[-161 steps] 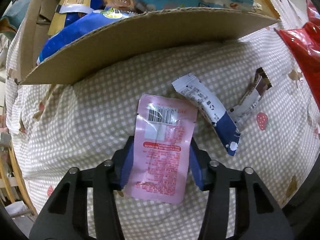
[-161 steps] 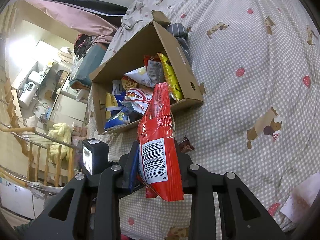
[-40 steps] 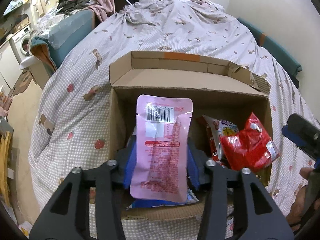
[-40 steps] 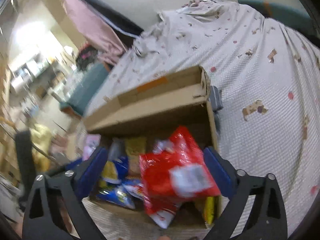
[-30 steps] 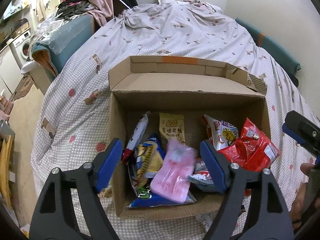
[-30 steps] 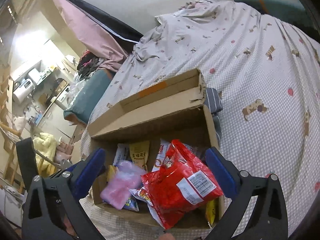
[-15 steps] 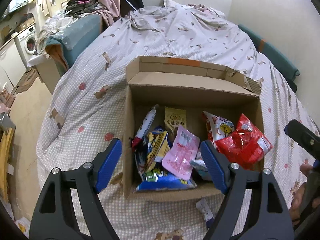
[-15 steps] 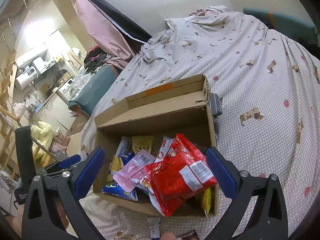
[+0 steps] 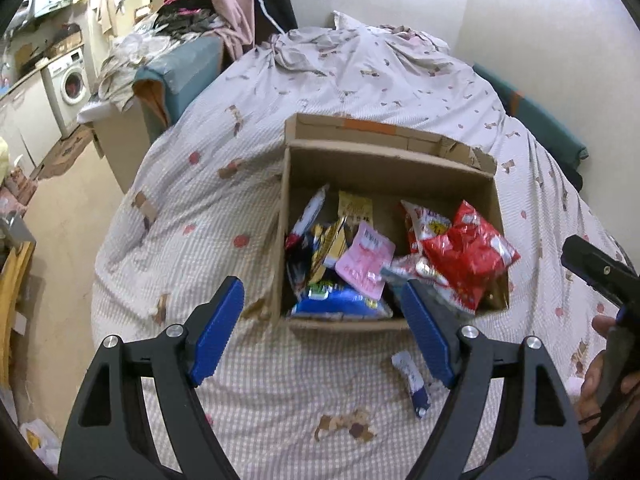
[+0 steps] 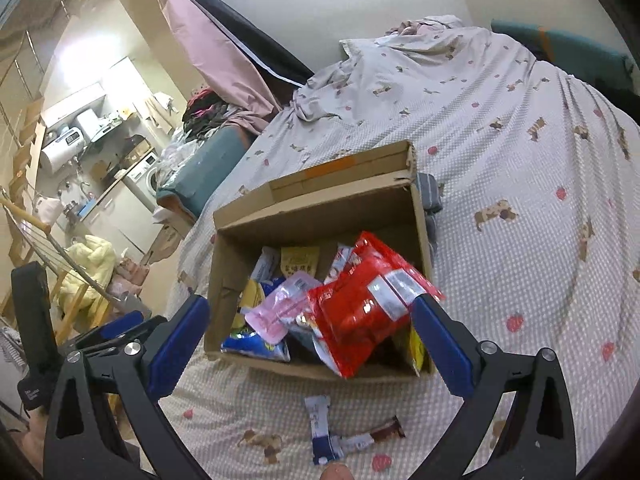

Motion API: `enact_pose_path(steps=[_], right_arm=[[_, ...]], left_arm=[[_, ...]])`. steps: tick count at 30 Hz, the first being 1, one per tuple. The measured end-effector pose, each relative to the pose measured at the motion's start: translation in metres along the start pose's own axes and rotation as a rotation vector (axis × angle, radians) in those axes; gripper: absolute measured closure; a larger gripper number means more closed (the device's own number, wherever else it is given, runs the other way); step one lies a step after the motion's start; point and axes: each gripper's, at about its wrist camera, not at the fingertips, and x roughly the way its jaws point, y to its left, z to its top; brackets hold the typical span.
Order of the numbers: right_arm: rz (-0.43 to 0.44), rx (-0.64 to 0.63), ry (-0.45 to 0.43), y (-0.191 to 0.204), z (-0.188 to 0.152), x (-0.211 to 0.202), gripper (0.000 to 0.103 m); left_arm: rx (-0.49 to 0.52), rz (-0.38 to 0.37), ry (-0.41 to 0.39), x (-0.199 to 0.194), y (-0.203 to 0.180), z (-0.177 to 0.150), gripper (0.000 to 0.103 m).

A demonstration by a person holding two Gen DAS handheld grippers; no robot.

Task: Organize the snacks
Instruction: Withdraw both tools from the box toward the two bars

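left wrist view is showing the left gripper (image 9: 320, 330) gaping wide and carrying nothing, hovering above the cardboard box (image 9: 386, 170) at 12 o'clock. the right gripper (image 10: 310, 346) is likewise spreading wide, empty. pink pouch (image 9: 365, 258) and red bag (image 9: 468, 256) are lying inside; two bars (image 10: 340, 436) are waiting at 6 o'clock, likely next.

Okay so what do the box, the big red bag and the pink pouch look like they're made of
The box looks like plain brown corrugated cardboard, matte, with torn flap edges. The big red bag seems to be glossy plastic or foil film: it crinkles and throws bright highlights. The pink pouch looks like smoother, duller plastic film, lying flat with printed text; the exact material can't be confirmed.
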Motion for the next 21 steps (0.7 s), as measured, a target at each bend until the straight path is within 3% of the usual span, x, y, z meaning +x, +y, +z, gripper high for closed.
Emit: enact_pose_path(steps=[1, 4, 9, 21], right_arm=[[-0.001, 0.005, 0.003, -0.001, -0.003, -0.002, 0.000], [0.007, 0.029, 0.017, -0.004, -0.012, -0.009, 0.000], [-0.010, 0.044, 0.038, -0.006, -0.027, -0.018, 0.000], [-0.045, 0.048, 0.092, -0.013, -0.059, -0.025, 0.000]], left_arm=[[-0.022, -0.022, 0.005, -0.002, 0.005, -0.005, 0.024], [-0.063, -0.019, 0.030, -0.002, 0.012, -0.014, 0.009], [-0.086, -0.024, 0.061, -0.005, 0.016, -0.030, 0.008], [-0.020, -0.010, 0.053, -0.016, -0.001, -0.058, 0.008]])
